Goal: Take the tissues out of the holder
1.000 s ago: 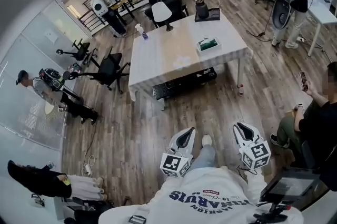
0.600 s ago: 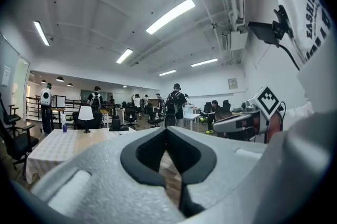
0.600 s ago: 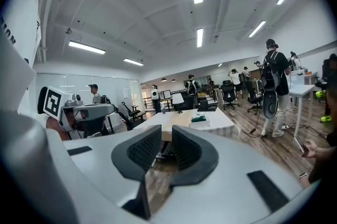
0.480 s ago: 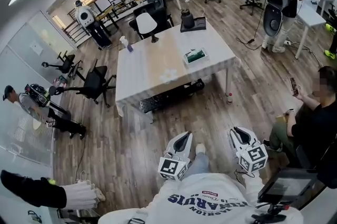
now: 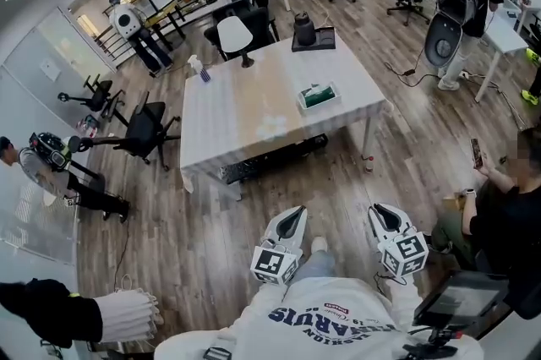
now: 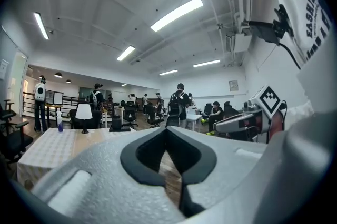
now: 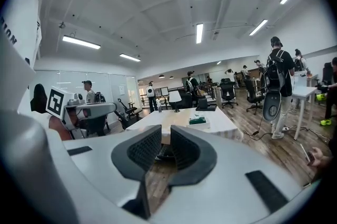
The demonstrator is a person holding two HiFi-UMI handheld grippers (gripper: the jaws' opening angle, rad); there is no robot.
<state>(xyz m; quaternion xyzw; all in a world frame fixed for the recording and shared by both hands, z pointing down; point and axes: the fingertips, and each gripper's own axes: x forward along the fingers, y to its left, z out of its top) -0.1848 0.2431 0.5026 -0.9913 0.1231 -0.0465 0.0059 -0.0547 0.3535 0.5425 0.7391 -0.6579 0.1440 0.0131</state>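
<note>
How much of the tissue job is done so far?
Nothing looks done yet: the tissue holder sits on the table, far from both grippers. In hand: nothing. The left gripper is shut and empty, and the right gripper shows a narrow gap with nothing in it. Left to do: get to the table, grab the tissues and pull them out.

The tissue holder, a low white rectangular box with a green top, lies flat near the right edge of the white surface.
</note>
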